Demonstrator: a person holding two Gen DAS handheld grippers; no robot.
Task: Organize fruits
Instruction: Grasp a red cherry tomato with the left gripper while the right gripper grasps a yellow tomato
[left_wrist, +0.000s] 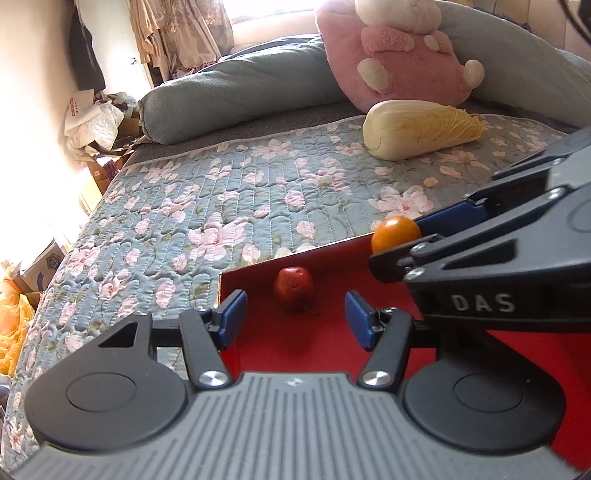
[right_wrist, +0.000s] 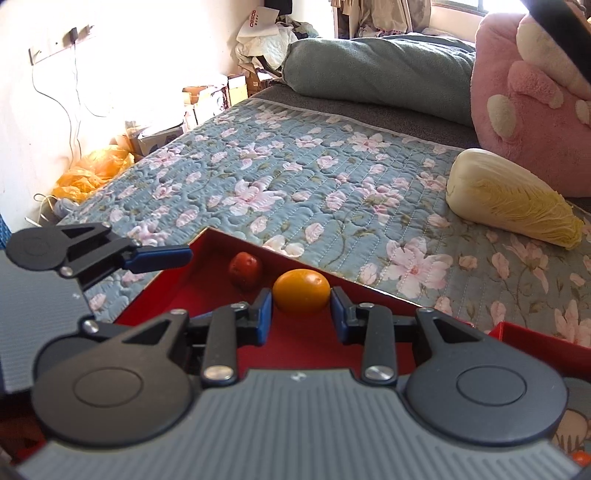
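Left gripper (left_wrist: 295, 319): jaws part-open, nothing between the pads, hovering over the red tray (left_wrist: 332, 354) on the floral bed quilt (left_wrist: 221, 192). Small red fruit (left_wrist: 293, 288) sits in the tray's far corner, just ahead of the left jaws, not touched. Right gripper (right_wrist: 301, 314): jaws clamped on the orange fruit (right_wrist: 301, 291), held above the tray just beside the red fruit. Napa cabbage (left_wrist: 421, 127) lies on the quilt further right, against the pink plush pillow (left_wrist: 399, 55).

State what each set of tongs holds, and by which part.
Right tongs grip the orange fruit by its two sides. Left tongs hold nothing.
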